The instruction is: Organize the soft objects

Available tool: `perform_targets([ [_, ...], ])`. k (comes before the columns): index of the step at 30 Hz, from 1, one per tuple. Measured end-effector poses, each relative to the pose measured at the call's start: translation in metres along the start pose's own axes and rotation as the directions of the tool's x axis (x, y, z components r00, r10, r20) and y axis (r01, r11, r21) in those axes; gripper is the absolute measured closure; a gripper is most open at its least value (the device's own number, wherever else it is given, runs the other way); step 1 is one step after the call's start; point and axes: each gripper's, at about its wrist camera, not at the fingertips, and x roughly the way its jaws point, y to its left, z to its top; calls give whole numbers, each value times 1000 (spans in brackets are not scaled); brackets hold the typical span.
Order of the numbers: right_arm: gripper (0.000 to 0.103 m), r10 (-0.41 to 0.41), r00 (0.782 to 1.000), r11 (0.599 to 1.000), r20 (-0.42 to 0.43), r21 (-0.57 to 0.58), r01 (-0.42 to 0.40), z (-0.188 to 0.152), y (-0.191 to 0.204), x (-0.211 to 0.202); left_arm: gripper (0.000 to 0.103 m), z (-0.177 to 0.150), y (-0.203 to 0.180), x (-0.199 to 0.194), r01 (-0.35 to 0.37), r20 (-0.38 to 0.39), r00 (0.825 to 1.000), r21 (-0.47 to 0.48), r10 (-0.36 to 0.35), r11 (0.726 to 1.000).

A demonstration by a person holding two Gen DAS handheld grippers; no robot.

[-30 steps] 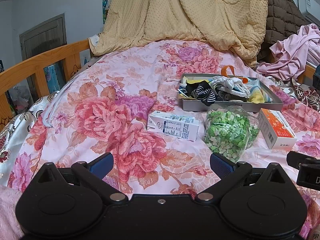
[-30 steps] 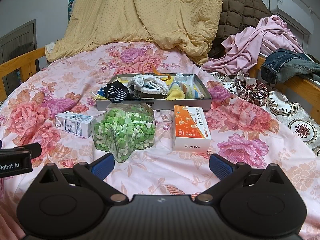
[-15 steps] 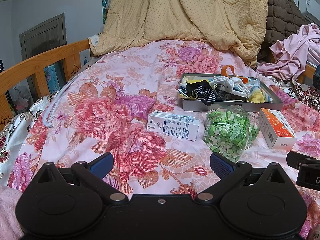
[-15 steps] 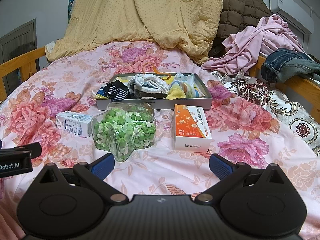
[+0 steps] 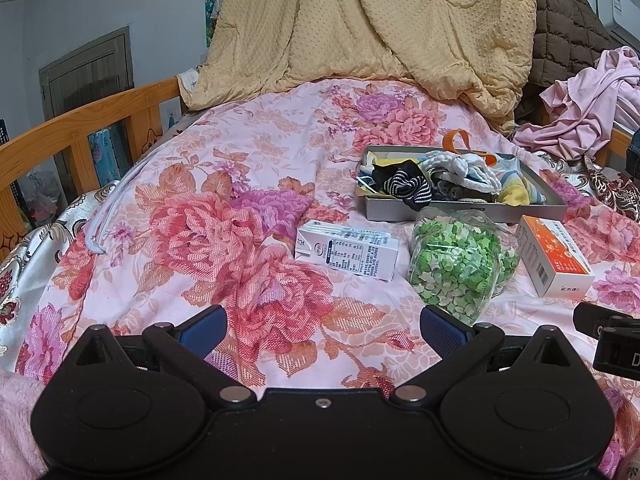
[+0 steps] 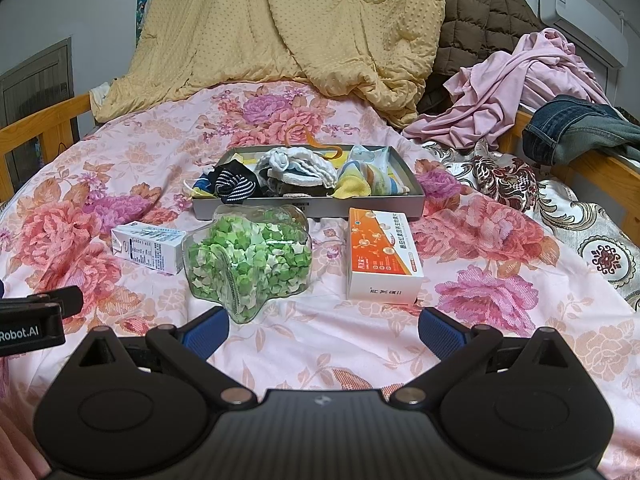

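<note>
A grey metal tray (image 6: 360,205) (image 5: 554,200) lies on the floral bedspread, filled with several soft items: a black-and-white striped sock (image 6: 234,186) (image 5: 410,188), a white knitted sock (image 6: 304,166) and a yellow cloth (image 6: 354,188). In front of it lie a white milk carton (image 5: 346,250) (image 6: 148,246), a clear jar of green paper stars (image 5: 456,268) (image 6: 248,258) and an orange-and-white box (image 6: 382,256) (image 5: 554,258). My left gripper (image 5: 322,326) is open over the bedspread, nothing between its fingers. My right gripper (image 6: 322,328) is open too, just short of the jar.
A yellow quilt (image 6: 288,28) is piled at the back. Pink clothes (image 6: 516,80) and jeans (image 6: 576,132) hang over the right wooden rail. A wooden bed rail (image 5: 80,128) runs along the left. Part of the other gripper shows at each view's side edge.
The right gripper has crept slightly forward or lower toward the jar and box. The left gripper has stayed still, and both remain open.
</note>
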Motion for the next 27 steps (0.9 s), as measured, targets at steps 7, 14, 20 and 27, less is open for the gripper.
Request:
perform_targets([
  [7, 0, 0, 1000, 1000, -1, 0, 0, 0, 0, 0, 1, 1, 0, 0, -4, 0, 1000, -3, 4, 1000],
  [14, 0, 1, 1000, 1000, -1, 1, -1, 1, 0, 0, 1, -2, 2, -1, 1, 6, 1000, -2, -1, 1000],
  [20, 0, 1, 1000, 1000, -1, 1, -1, 1, -1, 0, 1, 0, 1, -3, 4, 7, 1000, 15, -4, 1000],
  [27, 0, 1, 1000, 1000, -2, 6, -1, -1, -1, 0, 1, 0, -2, -8, -18, 29, 999, 34, 17, 999],
])
